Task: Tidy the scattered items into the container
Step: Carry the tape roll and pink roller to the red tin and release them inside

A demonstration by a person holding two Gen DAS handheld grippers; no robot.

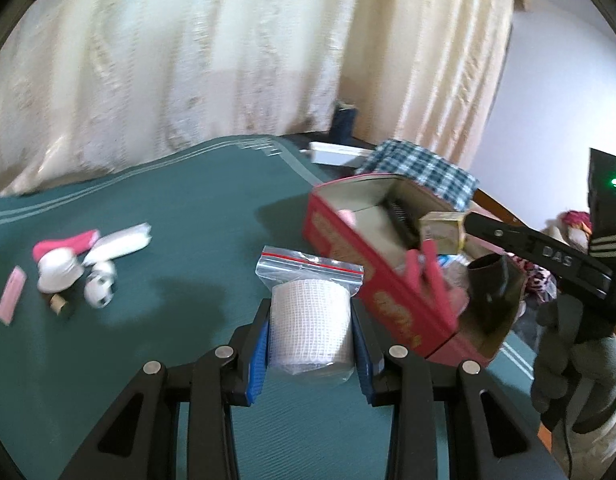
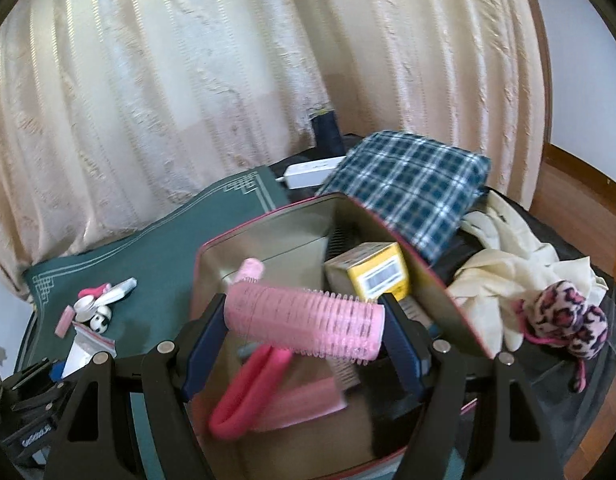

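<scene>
The open red cardboard box [image 2: 268,232] holds a yellow barcode-labelled carton [image 2: 377,272] at 1 o'clock. The left gripper [image 1: 311,340] fingers clench a bagged white gauze roll [image 1: 309,320]; the right gripper [image 2: 304,332] fingers clench a pink ribbed hair roller [image 2: 302,322].

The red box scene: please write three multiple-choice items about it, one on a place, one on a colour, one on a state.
1. Where does the yellow carton lie?
A. inside the red box
B. on the green mat
C. on the checked cloth

2. What colour is the hair roller?
A. blue
B. pink
C. white

3. What does the left gripper hold?
A. nothing
B. a sock
C. a bagged gauze roll

Answers: 1 A, the carton rests between the box walls. 2 B, the roller between the right gripper fingers is pink. 3 C, both pads press on the bag.
</scene>
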